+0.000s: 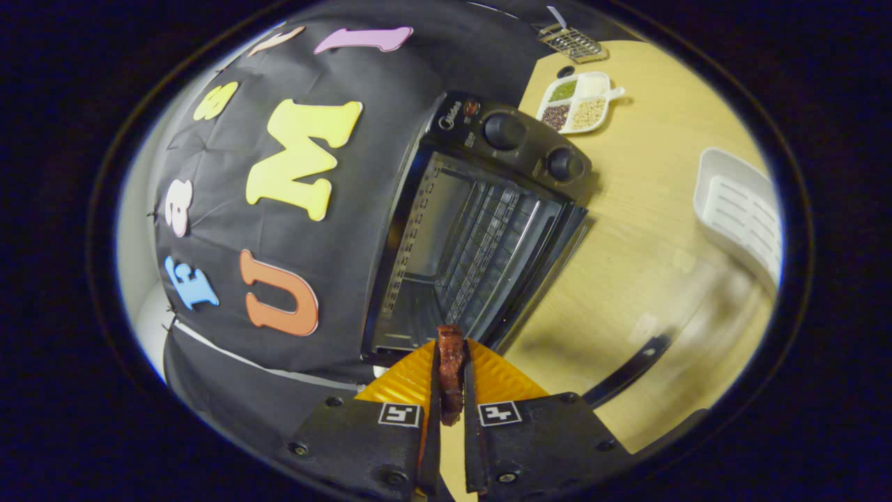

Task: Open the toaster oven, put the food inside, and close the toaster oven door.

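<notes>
Holding the food (451, 373) clamped between both fingers, the gripper (451, 362) faces the toaster oven (481, 223), whose door is open just ahead. I think it should go in level, above the rack, without touching it. The food's long axis runs along the fingers, pointing into the oven.
</notes>
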The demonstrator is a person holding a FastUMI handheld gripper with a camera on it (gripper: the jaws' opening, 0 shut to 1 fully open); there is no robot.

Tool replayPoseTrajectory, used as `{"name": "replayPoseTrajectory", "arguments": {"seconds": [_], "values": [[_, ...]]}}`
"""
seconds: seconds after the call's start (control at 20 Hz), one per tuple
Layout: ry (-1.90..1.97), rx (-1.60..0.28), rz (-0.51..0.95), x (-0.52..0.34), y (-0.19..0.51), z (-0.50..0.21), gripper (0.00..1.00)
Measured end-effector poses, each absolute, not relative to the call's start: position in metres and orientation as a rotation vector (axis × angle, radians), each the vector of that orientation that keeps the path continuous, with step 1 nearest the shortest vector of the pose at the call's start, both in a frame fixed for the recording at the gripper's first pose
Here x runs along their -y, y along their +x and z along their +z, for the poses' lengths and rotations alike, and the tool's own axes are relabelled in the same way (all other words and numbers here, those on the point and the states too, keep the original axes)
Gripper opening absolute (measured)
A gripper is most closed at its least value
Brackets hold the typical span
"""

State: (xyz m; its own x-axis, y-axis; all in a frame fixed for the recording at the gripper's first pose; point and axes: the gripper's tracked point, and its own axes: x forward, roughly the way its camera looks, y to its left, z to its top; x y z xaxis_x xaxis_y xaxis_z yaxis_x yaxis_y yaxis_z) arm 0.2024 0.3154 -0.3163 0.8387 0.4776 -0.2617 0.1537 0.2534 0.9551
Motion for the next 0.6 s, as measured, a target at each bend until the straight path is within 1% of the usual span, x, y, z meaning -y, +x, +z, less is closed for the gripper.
{"name": "replayPoseTrajectory", "arguments": {"seconds": [0.2,0.3,0.6], "values": [[1.335,-0.536,0.162,-0.336,0.242,-0.328,0.17],[1.319,-0.533,0.116,-0.335,0.261,-0.339,0.17],[1.255,-0.493,0.040,-0.320,0.307,-0.354,0.17]]}}
